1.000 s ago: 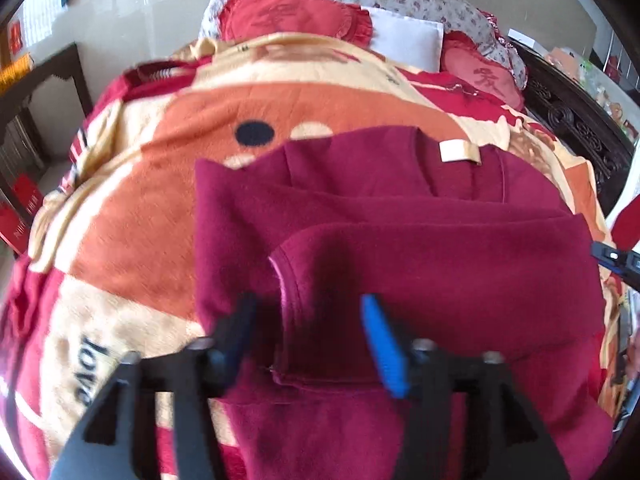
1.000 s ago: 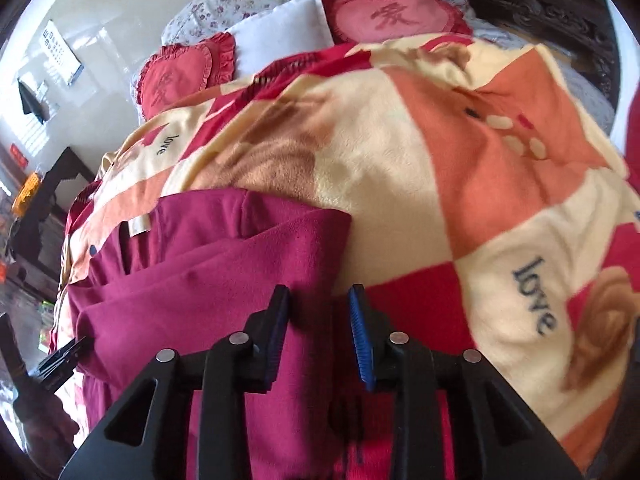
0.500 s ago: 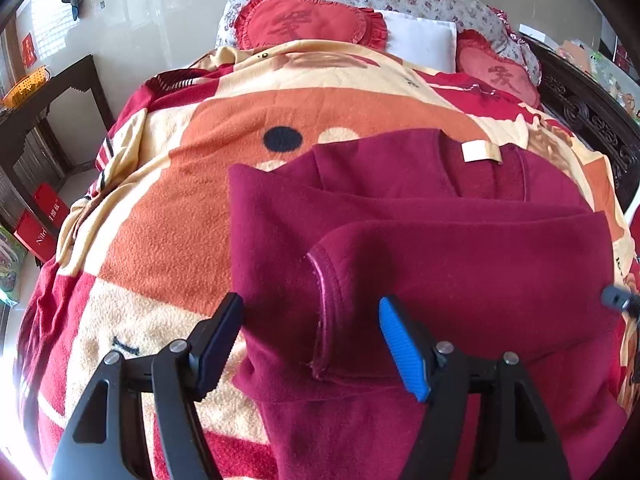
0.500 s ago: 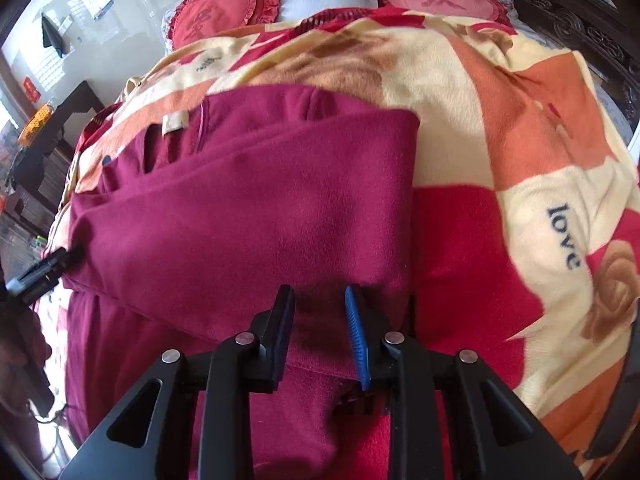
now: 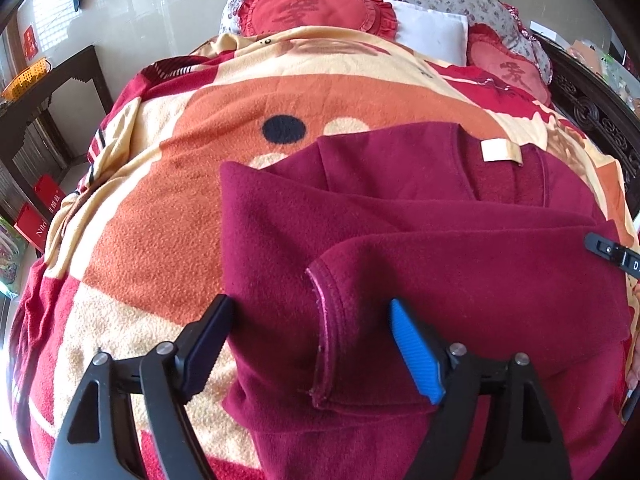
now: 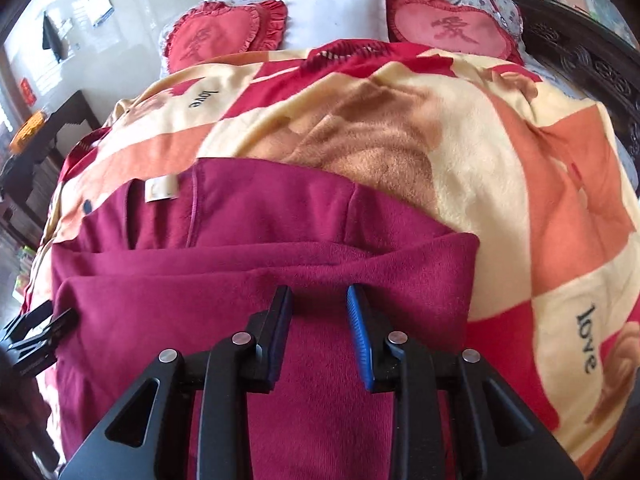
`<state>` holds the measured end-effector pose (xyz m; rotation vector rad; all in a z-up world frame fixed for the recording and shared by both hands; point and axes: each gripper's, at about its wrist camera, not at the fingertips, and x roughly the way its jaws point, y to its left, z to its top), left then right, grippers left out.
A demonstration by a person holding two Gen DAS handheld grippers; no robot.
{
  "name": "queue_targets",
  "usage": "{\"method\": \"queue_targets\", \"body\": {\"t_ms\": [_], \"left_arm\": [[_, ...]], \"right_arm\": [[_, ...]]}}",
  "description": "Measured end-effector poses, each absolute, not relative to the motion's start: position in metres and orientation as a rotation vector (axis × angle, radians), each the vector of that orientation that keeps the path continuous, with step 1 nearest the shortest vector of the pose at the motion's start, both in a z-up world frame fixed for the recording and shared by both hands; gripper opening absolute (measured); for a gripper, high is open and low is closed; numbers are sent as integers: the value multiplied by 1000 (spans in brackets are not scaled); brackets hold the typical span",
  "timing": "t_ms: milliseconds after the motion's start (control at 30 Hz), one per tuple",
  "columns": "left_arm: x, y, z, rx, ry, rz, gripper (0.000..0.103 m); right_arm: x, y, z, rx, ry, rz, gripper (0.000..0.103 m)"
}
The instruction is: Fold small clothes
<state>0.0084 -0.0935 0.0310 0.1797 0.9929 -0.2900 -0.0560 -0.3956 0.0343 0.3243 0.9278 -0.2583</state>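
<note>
Both the left gripper [image 5: 308, 340] and right gripper [image 6: 320, 332] are held apart, empty, over the soft, light fleece top [image 5: 440, 264]; its hemmed sleeve cuff [image 5: 328, 320] is best pinched.

Plenty of bare blanket [image 5: 160, 240] is lying open on the left of the maroon top [image 5: 440, 272], and more is showing on its right [image 6: 560, 220]. Up at the head end the heart cushions [image 6: 224, 32] and white pillow [image 6: 332, 16] are blocking things, and a dark carved bed frame [image 6: 580, 60] is walling off the right. A dark side table [image 5: 48, 92] is standing just off the left edge.
</note>
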Motion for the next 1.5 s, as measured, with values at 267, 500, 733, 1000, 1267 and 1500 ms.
{"method": "queue_targets", "body": {"t_ms": [267, 500, 733, 1000, 1267, 1500], "left_arm": [[9, -91, 30, 172, 998, -283, 87], [4, -89, 33, 177, 999, -283, 87], [-10, -81, 43, 157, 1000, -274, 87], [-43, -72, 58, 163, 1006, -319, 90], [-94, -46, 62, 129, 1071, -412, 91], [-146, -13, 64, 141, 1085, -421, 91]], "right_arm": [[-58, -394, 44, 318, 951, -247, 10], [-111, -386, 54, 355, 945, -261, 12], [-121, -390, 22, 362, 1012, -289, 12], [-141, -381, 42, 408, 991, -263, 13], [-185, -367, 61, 480, 952, -162, 21], [-235, -352, 72, 447, 973, -119, 23]]}}
